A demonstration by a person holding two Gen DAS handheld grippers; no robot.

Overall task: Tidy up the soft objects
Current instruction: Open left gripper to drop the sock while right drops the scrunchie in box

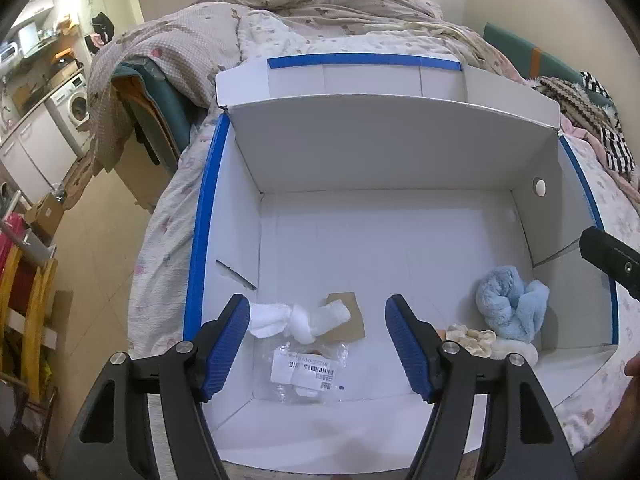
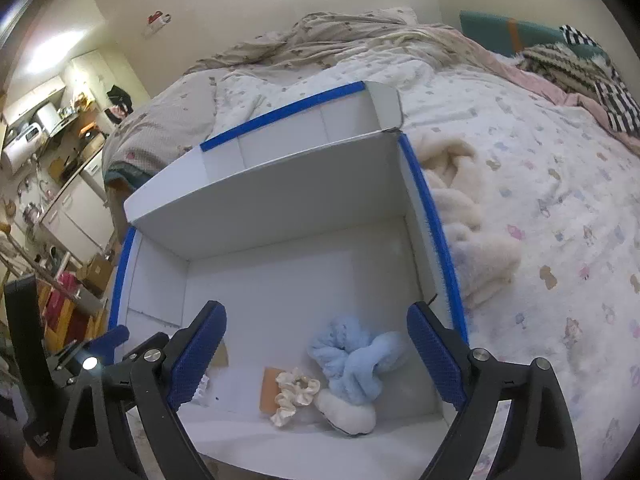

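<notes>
Left wrist view: the left gripper (image 1: 318, 344) hangs over the near edge of the box (image 1: 400, 152), its 2 blue pads spread wide and holding nothing. Inside the box, near the front wall, lies a knotted white cloth (image 1: 298, 320) on a brown card (image 1: 348, 316), with a clear labelled bag (image 1: 308, 372) just in front of it. Toward the box's right front corner sit a blue plush (image 1: 512, 302), a cream scrunchie (image 1: 470, 338) and a white puff (image 1: 516, 350), close together. The box rests on the bed (image 1: 172, 216).

Right wrist view: the right gripper (image 2: 316, 354) hovers above the box's (image 2: 280, 200) front right part, jaws wide apart and empty. Below it the blue plush (image 2: 352, 364) touches the white puff (image 2: 352, 412), and the scrunchie (image 2: 294, 394) lies beside them, against an orange card (image 2: 270, 392). A cream blanket (image 2: 460, 216) lies on the bed (image 2: 540, 184) just outside the box's right wall.
</notes>
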